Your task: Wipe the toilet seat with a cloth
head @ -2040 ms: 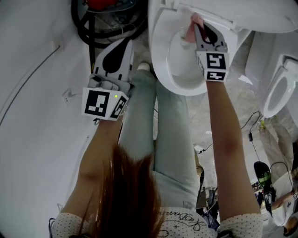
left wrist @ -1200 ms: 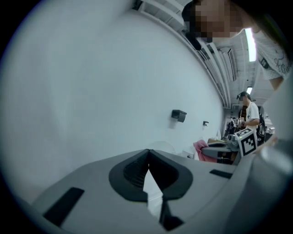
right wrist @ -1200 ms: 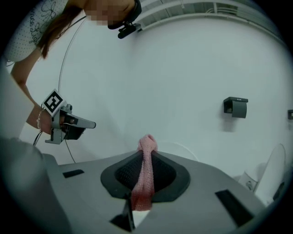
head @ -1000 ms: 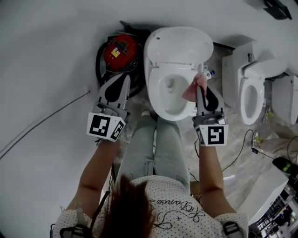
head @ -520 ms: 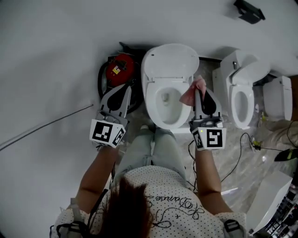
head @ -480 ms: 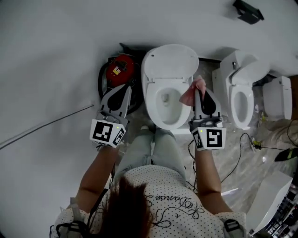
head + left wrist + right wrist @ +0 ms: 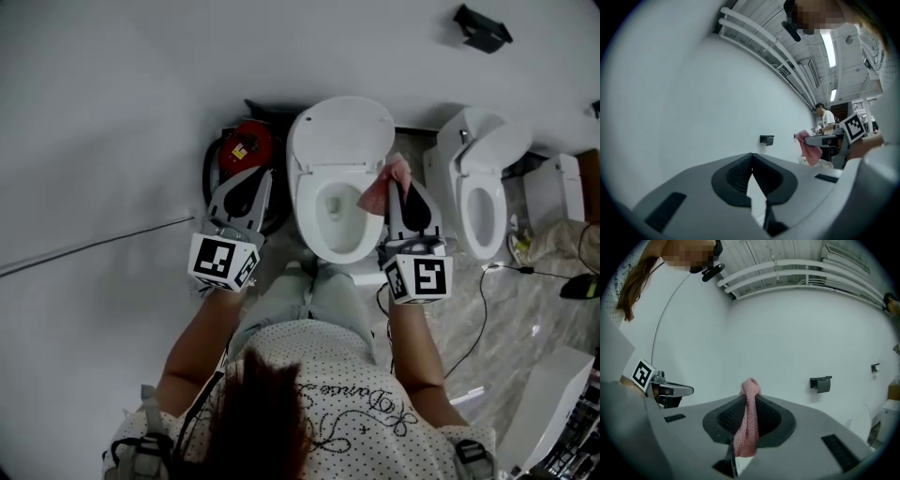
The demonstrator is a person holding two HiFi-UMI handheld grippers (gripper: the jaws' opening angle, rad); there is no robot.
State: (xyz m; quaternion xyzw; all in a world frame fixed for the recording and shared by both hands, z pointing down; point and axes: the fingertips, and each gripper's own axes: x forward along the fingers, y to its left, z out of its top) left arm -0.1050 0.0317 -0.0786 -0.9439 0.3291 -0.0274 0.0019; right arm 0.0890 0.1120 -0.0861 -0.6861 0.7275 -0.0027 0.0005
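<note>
In the head view a white toilet stands against the wall with its lid [image 7: 342,131] up and its seat [image 7: 306,211] ringing the open bowl. My right gripper [image 7: 400,176] is held above the seat's right side, shut on a pink cloth [image 7: 382,190] that hangs from its tips. In the right gripper view the cloth [image 7: 747,423] runs down between the closed jaws, and that gripper [image 7: 750,393] points at the white wall. My left gripper [image 7: 263,174] is left of the toilet, shut and empty. In the left gripper view its jaws meet [image 7: 751,156] against the wall.
A red canister [image 7: 246,145] wrapped in black hose sits on the floor left of the toilet, just past the left gripper. A second white toilet [image 7: 483,192] stands to the right. Cables [image 7: 487,281] trail over the marble floor. A black holder [image 7: 480,26] is fixed on the wall.
The right gripper has lifted the pink cloth off the seat rim and drawn back. The head view has pulled away, so both toilets and more wall now show.
</note>
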